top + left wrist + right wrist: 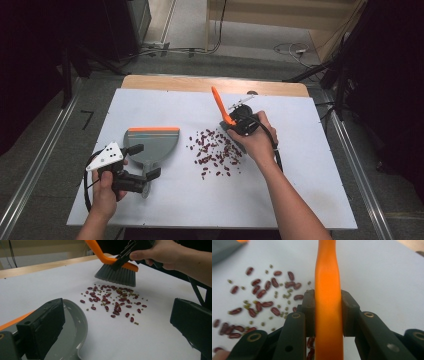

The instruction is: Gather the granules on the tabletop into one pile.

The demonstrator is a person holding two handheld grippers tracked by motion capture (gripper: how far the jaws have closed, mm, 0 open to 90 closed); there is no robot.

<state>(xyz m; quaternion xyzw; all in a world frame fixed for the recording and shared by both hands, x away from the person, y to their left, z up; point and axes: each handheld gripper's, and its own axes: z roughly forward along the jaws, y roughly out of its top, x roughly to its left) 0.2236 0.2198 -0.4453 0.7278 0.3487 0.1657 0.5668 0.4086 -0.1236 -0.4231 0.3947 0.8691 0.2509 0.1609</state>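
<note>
Beans [216, 150] lie between brush [116, 273], clamped in right gripper [239, 121], and dustpan [150, 145] left; left gripper [142, 162] gapes wide.

Dark red beans [216, 150] mixed with small olive-green ones lie scattered on a white surface [300, 190] edged in pale wood. A brush [116, 271] with an orange handle and grey bristles stands at the scatter, opposite a grey dustpan [151, 145] trimmed with an orange lip. Both claws, left [142, 162] and right [328, 312], are black.
</note>
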